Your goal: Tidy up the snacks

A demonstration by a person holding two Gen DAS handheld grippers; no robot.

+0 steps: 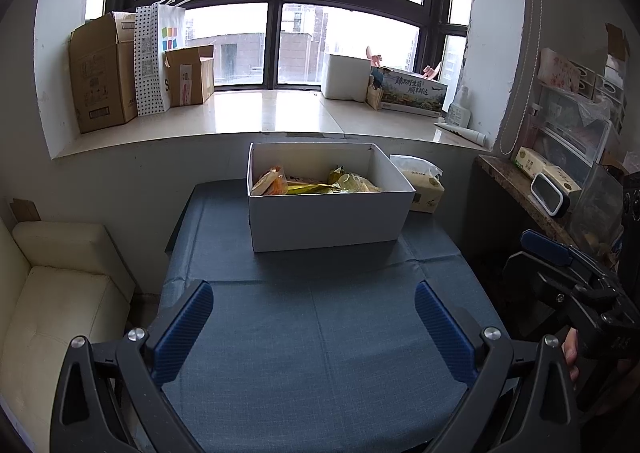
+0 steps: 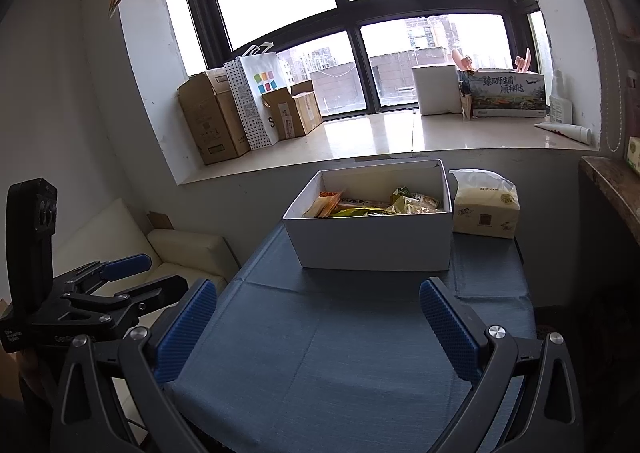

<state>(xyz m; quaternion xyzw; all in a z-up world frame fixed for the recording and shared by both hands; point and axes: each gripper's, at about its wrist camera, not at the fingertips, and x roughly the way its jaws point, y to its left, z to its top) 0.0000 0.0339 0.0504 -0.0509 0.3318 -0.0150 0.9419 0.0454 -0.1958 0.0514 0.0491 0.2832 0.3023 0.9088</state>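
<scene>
A white cardboard box (image 1: 326,219) (image 2: 372,239) stands at the far end of a table with a blue cloth (image 1: 320,333) (image 2: 320,353). Inside it lie several snack packets (image 1: 316,183) (image 2: 376,203), orange, yellow and green. My left gripper (image 1: 314,327) is open above the near part of the cloth, nothing between its blue pads. My right gripper (image 2: 318,327) is open too, also over the near cloth, well short of the box. Each gripper shows at the edge of the other's view, the right one (image 1: 568,273) and the left one (image 2: 116,281).
A tissue pack (image 1: 424,185) (image 2: 486,205) sits right of the box. The window sill (image 1: 256,113) behind holds cardboard boxes, a dotted paper bag (image 1: 154,57) and a white box. A cream sofa (image 1: 52,293) stands left of the table, a cluttered stone shelf (image 1: 532,189) to the right.
</scene>
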